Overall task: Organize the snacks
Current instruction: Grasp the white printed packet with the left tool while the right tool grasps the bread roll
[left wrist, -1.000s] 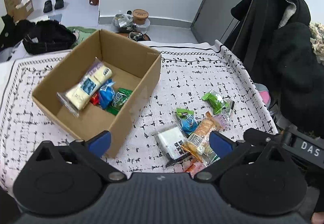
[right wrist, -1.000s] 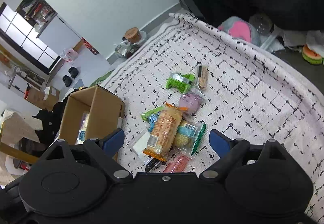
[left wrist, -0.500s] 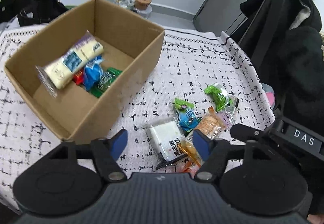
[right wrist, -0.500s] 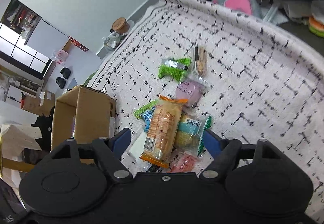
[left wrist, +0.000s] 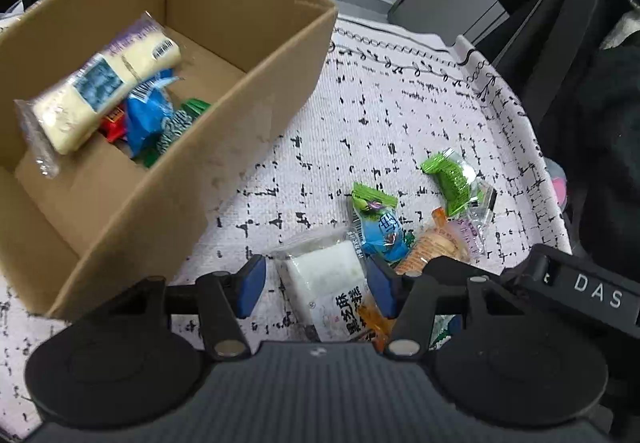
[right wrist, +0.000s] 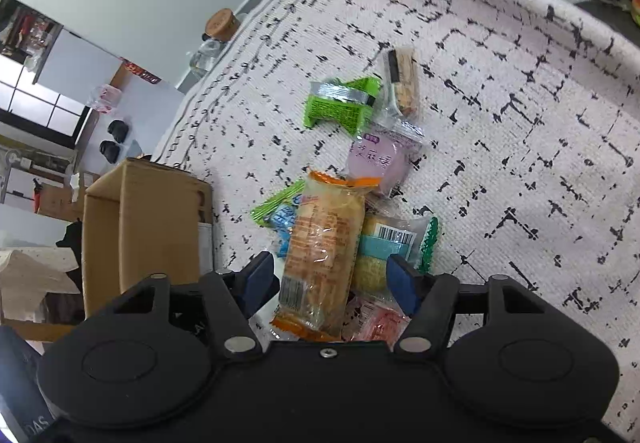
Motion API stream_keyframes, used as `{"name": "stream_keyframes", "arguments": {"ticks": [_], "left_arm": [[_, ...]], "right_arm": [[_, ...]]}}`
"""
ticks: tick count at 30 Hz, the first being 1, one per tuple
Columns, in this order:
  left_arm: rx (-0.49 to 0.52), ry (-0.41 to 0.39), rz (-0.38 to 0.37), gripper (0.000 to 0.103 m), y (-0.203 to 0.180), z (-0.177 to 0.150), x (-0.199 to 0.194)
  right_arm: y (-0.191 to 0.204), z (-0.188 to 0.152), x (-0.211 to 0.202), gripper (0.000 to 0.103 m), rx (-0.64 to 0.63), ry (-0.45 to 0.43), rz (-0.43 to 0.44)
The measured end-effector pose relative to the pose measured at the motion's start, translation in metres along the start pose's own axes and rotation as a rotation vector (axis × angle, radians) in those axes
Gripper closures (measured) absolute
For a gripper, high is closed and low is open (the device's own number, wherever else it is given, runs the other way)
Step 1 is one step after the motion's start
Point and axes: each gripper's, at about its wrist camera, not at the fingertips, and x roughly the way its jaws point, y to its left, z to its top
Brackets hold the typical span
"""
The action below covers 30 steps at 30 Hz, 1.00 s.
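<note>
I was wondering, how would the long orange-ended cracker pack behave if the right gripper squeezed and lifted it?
The cracker pack looks fairly stiff, so it probably won't droop. Its glossy film may slip. The stacked crackers inside could crack under a hard squeeze from the right gripper.

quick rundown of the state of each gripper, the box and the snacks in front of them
left gripper: open, jaws either side of the white snack pack, not closed on it
right gripper: open, jaws either side of the orange cracker pack
cardboard box: open-topped, upright, partly filled with snacks
bright green packet: loose on the tablecloth, sealed
glass jar: cork lid on
</note>
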Motion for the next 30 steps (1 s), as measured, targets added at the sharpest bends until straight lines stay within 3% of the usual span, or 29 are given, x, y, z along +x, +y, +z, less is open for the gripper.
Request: {"name": "stream_keyframes", "arguments": {"ticks": [9, 14, 19, 30], "left_arm": [[0.008, 0.036, 0.009, 0.047, -0.002, 0.004, 0.019], [0.046, 0.048, 0.038, 0.044, -0.011, 0.003, 0.023], [0.093, 0.053, 0.053, 0.04, -0.02, -0.004, 0.024], [0.152, 0.071, 0.117, 0.04, -0.022, -0.015, 0.02]], "right_arm": [[-0.006, 0.009, 0.018, 0.043, 0.021, 0.006, -0.033], [-0.008, 0.01, 0.017, 0.076, 0.012, 0.002, -0.034], [-0.011, 0.007, 0.007, 0.079, 0.008, -0.016, -0.039], [-0.007, 0.006, -0.012, 0.079, -0.004, -0.058, -0.007]]}}
